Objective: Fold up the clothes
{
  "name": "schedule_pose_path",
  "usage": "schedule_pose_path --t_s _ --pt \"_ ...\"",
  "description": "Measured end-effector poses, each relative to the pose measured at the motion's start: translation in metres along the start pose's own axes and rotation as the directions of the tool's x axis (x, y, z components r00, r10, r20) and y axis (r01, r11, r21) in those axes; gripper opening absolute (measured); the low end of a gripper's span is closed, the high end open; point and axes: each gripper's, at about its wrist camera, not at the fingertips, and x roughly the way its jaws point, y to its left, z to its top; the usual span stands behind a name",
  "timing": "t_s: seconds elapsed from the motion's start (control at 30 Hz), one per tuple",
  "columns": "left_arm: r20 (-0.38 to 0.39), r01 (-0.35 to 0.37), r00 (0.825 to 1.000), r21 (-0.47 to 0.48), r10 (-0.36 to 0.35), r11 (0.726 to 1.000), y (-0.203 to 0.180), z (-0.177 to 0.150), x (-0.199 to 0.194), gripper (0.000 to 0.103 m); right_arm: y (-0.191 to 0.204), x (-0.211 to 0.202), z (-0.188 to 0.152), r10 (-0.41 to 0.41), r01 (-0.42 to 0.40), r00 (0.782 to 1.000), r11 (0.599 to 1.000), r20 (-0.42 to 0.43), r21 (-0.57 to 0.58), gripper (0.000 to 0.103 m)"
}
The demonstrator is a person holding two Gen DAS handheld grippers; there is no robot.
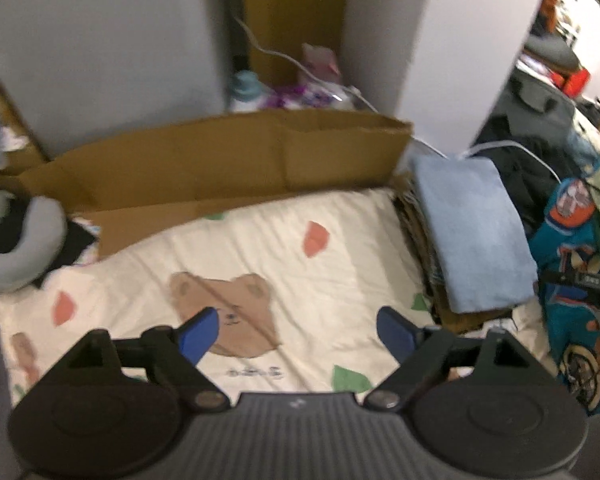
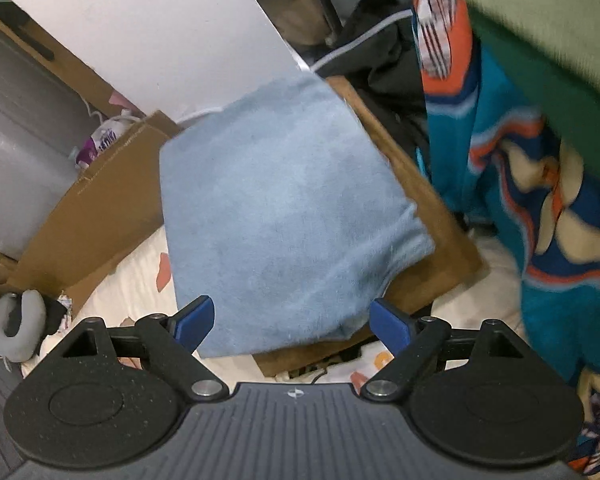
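Above cream bear-print bedspread: left gripper spread wide, nothing between pads. Right gripper likewise released, hovering over folded light-blue garment, which lies flat on brown stack at 2 o'clock of bedspread. Judged: blue piece done. Teal-orange patterned garment at 3 o'clock, unfolded, likely next.
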Motion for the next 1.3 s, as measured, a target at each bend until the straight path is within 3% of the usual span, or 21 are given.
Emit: schedule_pose_path --t_s 0.07,0.4,0.6,0.73,0.87,0.97,1.3 --pt "0.013 -0.025 1.0 -0.015 0.025 1.0 0.015 -0.001 -0.02 0.088 0.007 -0.009 0.008 -0.001 0.001 1.0 1.0 0.002 -0.004 0.097" --pt "0.032 -0.082 0.996 -0.163 0.088 0.983 0.091 -0.034 -0.114 0.096 0.078 -0.06 0.051 0.002 -0.012 0.998 0.988 -0.069 -0.154 0.102" --pt "0.052 -0.12 0.989 -0.282 0.14 0.952 0.122 -0.07 -0.17 0.096 0.137 -0.093 0.062 0.013 -0.025 0.999 0.955 -0.043 -0.294 0.102" --pt "0.065 -0.152 0.981 -0.35 0.185 0.924 0.137 -0.092 -0.203 0.099 0.169 -0.111 0.069 0.039 -0.064 0.996 0.941 -0.079 -0.332 0.102" --pt "0.073 -0.166 0.975 -0.381 0.208 0.91 0.15 -0.108 -0.22 0.1 0.2 -0.13 0.068 0.042 -0.069 0.996 0.919 -0.077 -0.388 0.102" --pt "0.072 -0.158 0.977 -0.374 0.199 0.914 0.152 -0.12 -0.222 0.1 0.215 -0.142 0.062 0.046 -0.076 0.995 0.921 -0.086 -0.383 0.102" --pt "0.111 -0.107 0.98 -0.405 0.165 0.908 0.14 -0.158 -0.209 0.102 0.259 -0.168 0.013 0.029 -0.08 0.993 0.883 -0.117 -0.463 0.102"
